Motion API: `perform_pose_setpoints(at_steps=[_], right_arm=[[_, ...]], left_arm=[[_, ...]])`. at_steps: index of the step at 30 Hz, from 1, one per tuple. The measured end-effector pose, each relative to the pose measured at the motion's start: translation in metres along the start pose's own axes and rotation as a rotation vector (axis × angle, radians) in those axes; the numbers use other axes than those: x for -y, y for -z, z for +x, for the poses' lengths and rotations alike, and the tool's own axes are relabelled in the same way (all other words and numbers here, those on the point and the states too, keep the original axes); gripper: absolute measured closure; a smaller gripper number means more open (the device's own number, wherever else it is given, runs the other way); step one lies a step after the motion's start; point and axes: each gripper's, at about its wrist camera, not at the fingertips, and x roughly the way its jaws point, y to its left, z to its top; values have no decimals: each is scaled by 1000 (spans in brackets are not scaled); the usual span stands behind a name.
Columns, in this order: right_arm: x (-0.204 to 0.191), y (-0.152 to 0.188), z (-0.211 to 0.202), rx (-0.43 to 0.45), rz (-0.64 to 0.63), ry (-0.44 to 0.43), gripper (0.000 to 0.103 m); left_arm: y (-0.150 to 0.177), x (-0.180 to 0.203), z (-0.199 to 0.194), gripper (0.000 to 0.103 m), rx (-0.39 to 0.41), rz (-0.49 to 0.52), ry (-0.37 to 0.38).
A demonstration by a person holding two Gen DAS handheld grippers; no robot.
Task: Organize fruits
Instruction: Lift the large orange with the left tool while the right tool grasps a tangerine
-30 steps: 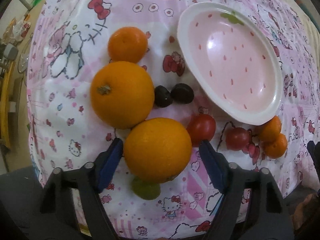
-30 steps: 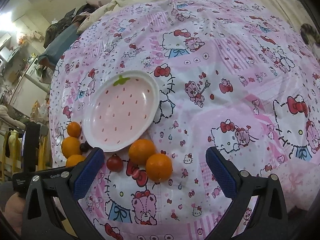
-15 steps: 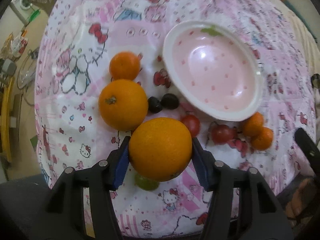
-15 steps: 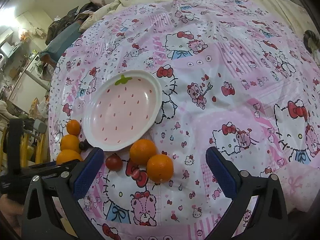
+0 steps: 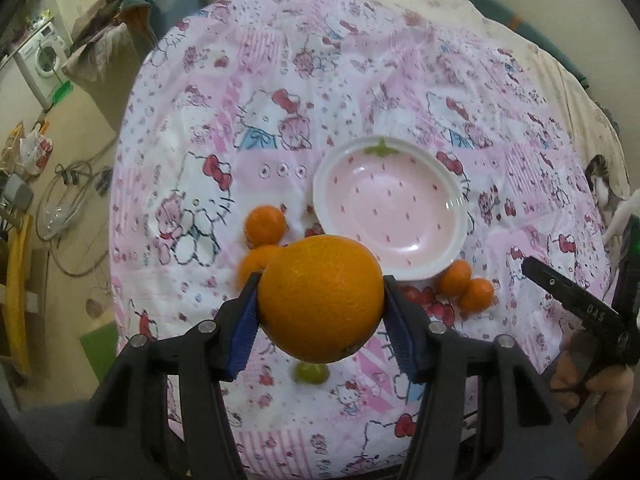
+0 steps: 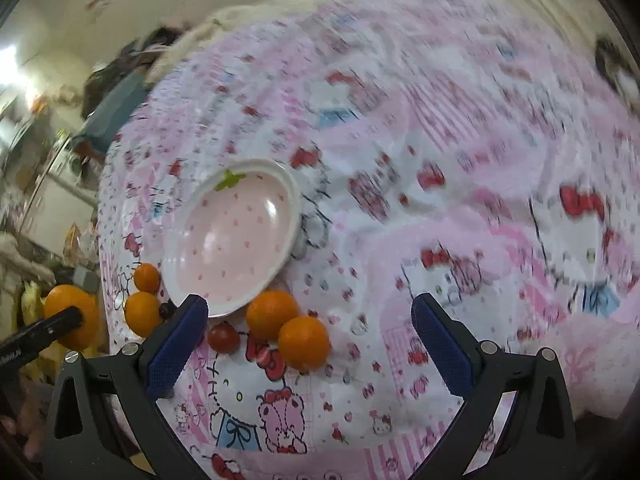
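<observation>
My left gripper [image 5: 320,316] is shut on a large orange [image 5: 320,298] and holds it lifted above the Hello Kitty cloth; it also shows in the right wrist view [image 6: 70,314]. A pink strawberry plate [image 5: 390,210] [image 6: 232,236] lies empty beyond it. A second orange [image 5: 256,262] and a small mandarin [image 5: 265,225] lie left of the plate. Two mandarins [image 5: 466,286] [image 6: 288,328] and a red tomato [image 6: 223,338] lie near the plate's front. A green grape [image 5: 310,372] lies under the held orange. My right gripper [image 6: 312,344] is open and empty.
The cloth-covered round table [image 5: 360,80] drops off at the left to a floor with cables and a washing machine [image 5: 42,60]. Dark grapes [image 6: 165,311] lie by the plate. The right gripper's body [image 5: 580,312] shows at the right of the left wrist view.
My left gripper closed on the large orange and lifted it off the cloth. The right gripper shifted slightly and stayed open.
</observation>
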Motion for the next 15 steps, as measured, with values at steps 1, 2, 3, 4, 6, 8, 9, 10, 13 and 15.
perform_pose_setpoints(at_steps=[1,2,3,4,6,8,9,10,13,15], right_arm=[[6,-1,4,-27,37,-21,9],[13,-1,9,-59,72,-42,15],[19,0,15,-92,103,-51,17],[23,1,20,-118,126,-59,22],[26,4,30,-172,153,-93,29],[24,6,35,-192,149,-104,32],[21,8,38,-204,137,-106,34],[18,9,40,-214,126,-107,39],[7,14,47,-244,67,-94,48],[-2,17,53,-261,26,-75,52]], left_arm=[[-1,-3,1,50,1,-10,2],[-1,-7,2,50,2,-20,3],[0,-9,3,50,4,-24,2],[1,-11,6,50,10,-25,-3],[4,-14,10,50,12,-30,-5],[5,-18,16,50,-8,-58,18],[5,-20,19,50,-21,-77,39],[6,-21,20,50,-27,-84,49],[7,-19,22,50,-35,-80,50],[8,-19,22,50,-39,-79,61]])
